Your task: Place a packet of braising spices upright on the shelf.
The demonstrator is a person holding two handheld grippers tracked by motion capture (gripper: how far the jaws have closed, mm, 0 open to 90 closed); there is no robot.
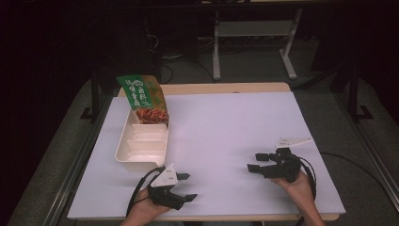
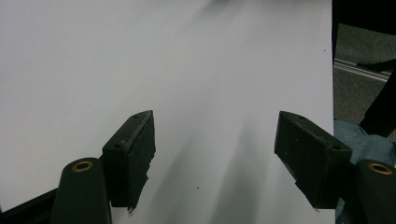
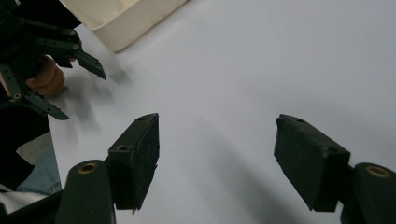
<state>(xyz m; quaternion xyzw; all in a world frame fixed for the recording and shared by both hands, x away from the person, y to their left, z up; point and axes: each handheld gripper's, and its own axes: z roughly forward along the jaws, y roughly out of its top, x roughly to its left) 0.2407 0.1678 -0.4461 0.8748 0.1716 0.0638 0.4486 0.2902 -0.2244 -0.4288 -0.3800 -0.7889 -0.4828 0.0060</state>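
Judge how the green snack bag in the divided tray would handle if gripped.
The snack bag looks like thin film, so probably floppy and light. It leans upright in the cream tray's far compartment, so a push would likely tip it. Its glossy surface may be slippery.

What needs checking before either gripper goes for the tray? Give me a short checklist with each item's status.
1. Left gripper jaws open with nothing between them: ok.
2. Right gripper jaws open with nothing between them: ok.
3. Tray lies flat on the white table, at its left side: ok.
4. Near compartments of the tray free: ok, they look bare in the high view.
5. Green packet seated steadily: cannot tell; it stands tilted out of the tray's far end.
6. Path from the left gripper to the tray's near edge free: ok, bare table between them.
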